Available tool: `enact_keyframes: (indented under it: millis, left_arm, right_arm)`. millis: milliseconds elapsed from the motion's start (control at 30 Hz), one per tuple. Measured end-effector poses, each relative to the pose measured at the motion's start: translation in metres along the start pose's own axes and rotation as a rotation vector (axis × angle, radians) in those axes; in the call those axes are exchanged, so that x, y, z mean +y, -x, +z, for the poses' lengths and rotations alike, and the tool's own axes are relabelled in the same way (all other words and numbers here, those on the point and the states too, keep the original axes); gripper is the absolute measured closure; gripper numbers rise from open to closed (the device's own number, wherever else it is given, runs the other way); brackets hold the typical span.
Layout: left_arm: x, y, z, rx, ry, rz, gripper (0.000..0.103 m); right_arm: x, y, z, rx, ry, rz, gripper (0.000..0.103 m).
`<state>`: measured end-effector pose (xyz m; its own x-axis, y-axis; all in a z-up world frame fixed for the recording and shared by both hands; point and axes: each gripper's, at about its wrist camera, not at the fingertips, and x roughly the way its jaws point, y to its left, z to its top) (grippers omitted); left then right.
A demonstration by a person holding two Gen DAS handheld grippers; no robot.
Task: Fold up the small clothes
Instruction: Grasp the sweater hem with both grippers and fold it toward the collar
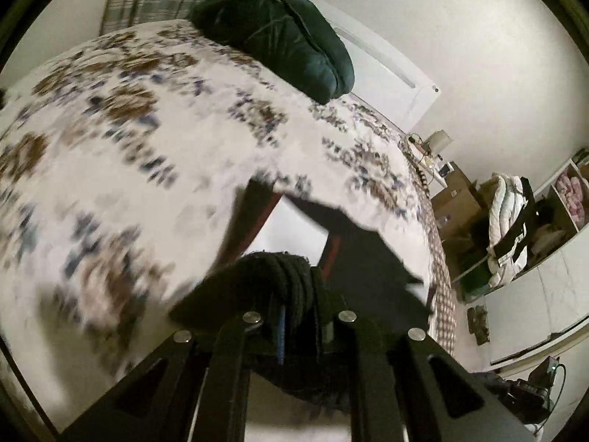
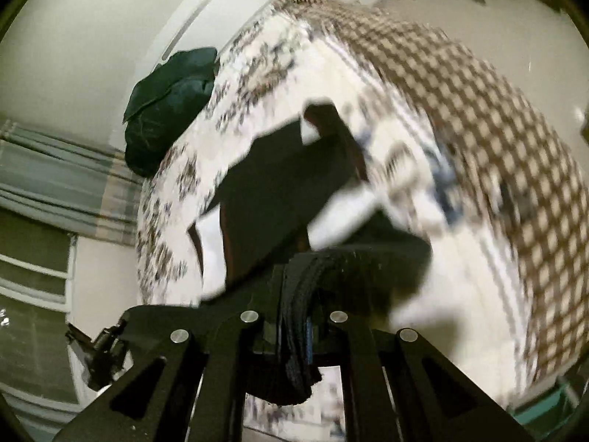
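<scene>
Left claw (image 1: 300, 296): we see it clamped on a bunched edge of the black garment (image 1: 368, 254). Right claw (image 2: 296, 307): clamped on another bunched edge of the same garment (image 2: 272, 199). The cloth hangs between them above the floral bed (image 1: 129, 129), blurred. Dark green pillow (image 1: 287, 37) at the headboard. Shelf cubby (image 1: 568, 193) holds something pink; its neighbour's contents we cannot make out.

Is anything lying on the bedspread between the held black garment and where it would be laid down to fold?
Nothing visible does. Both the left claw and right claw are shut on the black garment. The floral bedspread beneath looks bare; the dark green pillow sits far off by the headboard. Motion blur limits detail.
</scene>
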<state>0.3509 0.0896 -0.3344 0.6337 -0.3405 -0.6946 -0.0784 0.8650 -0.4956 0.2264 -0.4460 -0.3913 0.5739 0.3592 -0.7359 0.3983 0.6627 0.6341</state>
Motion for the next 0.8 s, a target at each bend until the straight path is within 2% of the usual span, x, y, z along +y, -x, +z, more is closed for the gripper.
enact_keyframes:
  millis: [133, 233, 333, 400, 433, 467, 500, 533, 567, 600, 633, 667, 700, 800]
  left_arm:
    - [-0.021, -0.066, 0.057, -0.001, -0.034, -0.002, 0.095]
    - [-0.03, -0.124, 0.094, 0.021, -0.05, 0.014, 0.095]
    - [-0.035, -0.19, 0.12, 0.074, -0.089, 0.066, 0.095]
    - [-0.029, -0.234, 0.128, 0.155, -0.084, 0.103, 0.091]
    - [-0.023, -0.252, 0.129, 0.195, -0.064, 0.122, 0.091]
    - [-0.017, -0.264, 0.129, 0.231, -0.039, 0.128, 0.09]
    - [-0.011, -0.271, 0.126, 0.266, -0.02, 0.133, 0.089]
    - [-0.009, -0.272, 0.123, 0.279, -0.016, 0.129, 0.088]
    - [-0.008, -0.267, 0.119, 0.276, -0.022, 0.11, 0.081]
    - [-0.007, -0.257, 0.113, 0.264, -0.034, 0.097, 0.063]
    - [-0.005, -0.247, 0.108, 0.252, -0.044, 0.095, 0.051]
    - [-0.002, -0.233, 0.103, 0.237, -0.044, 0.078, 0.028]
    - [0.001, -0.223, 0.101, 0.223, -0.038, 0.072, 0.017]
    - [0.013, -0.193, 0.09, 0.194, -0.031, 0.092, 0.017]
  right_arm:
    - [0.026, -0.045, 0.08, -0.044, -0.008, -0.041, 0.094]
    - [0.036, -0.094, 0.149, -0.08, -0.044, -0.084, 0.094]
    - [0.041, -0.152, 0.203, -0.083, -0.064, -0.128, 0.094]
    - [0.037, -0.189, 0.225, -0.072, -0.081, -0.168, 0.094]
    - [0.03, -0.213, 0.236, -0.029, -0.105, -0.171, 0.094]
    - [0.024, -0.226, 0.24, 0.004, -0.126, -0.173, 0.087]
    - [0.017, -0.238, 0.243, 0.032, -0.142, -0.172, 0.071]
    - [0.015, -0.243, 0.243, 0.036, -0.139, -0.165, 0.061]
    - [0.014, -0.24, 0.239, 0.02, -0.125, -0.151, 0.044]
    - [0.014, -0.234, 0.234, 0.002, -0.107, -0.13, 0.03]
    - [0.014, -0.226, 0.226, -0.002, -0.094, -0.117, 0.027]
    - [0.013, -0.218, 0.217, -0.012, -0.083, -0.112, 0.022]
    - [0.014, -0.209, 0.208, -0.024, -0.075, -0.112, 0.02]
    - [0.007, -0.178, 0.171, -0.057, -0.041, -0.14, 0.019]
